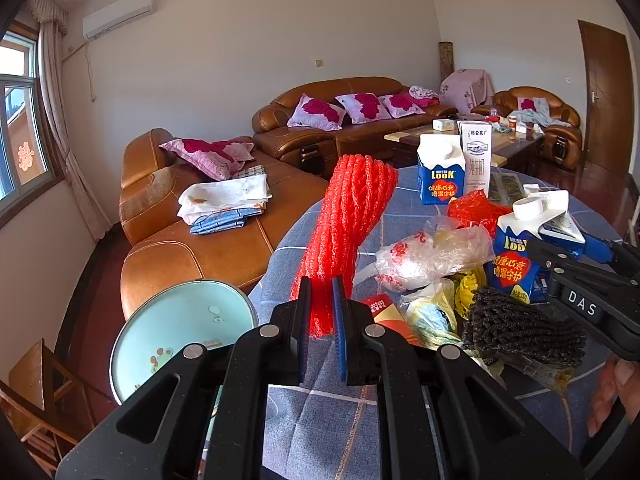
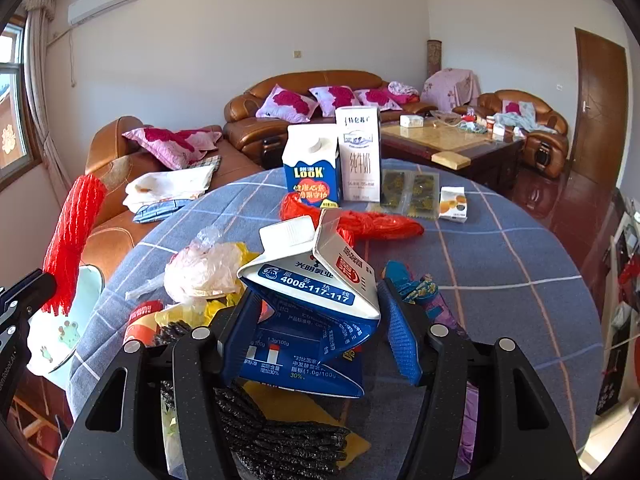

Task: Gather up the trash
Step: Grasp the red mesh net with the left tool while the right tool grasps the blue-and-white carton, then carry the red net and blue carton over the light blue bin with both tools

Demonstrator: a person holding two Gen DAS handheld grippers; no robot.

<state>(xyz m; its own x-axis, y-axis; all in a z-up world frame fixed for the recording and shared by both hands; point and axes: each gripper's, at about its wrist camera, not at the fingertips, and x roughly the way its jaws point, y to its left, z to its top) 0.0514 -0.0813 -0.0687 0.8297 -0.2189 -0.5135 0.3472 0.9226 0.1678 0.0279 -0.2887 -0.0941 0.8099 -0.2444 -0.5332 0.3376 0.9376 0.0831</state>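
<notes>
My left gripper point(image 1: 321, 320) is shut on a red foam net sleeve point(image 1: 344, 224) and holds it upright above the table edge; it also shows in the right wrist view point(image 2: 72, 240). My right gripper point(image 2: 320, 332) is shut on a crushed blue and white LOOK carton point(image 2: 316, 300), lifted a little above the table; the carton shows in the left wrist view point(image 1: 520, 248) too. A clear plastic bag point(image 2: 204, 268), a red plastic bag point(image 2: 372, 224) and a black foam net point(image 2: 280, 440) lie on the blue checked tablecloth point(image 2: 500, 264).
A light blue bin point(image 1: 184, 332) stands below the table's left edge. An upright LOOK carton point(image 2: 310, 168), a white milk box point(image 2: 360, 156), snack packets point(image 2: 412, 196) and a small box point(image 2: 454, 204) stand at the far side. A brown sofa point(image 1: 208, 240) is behind.
</notes>
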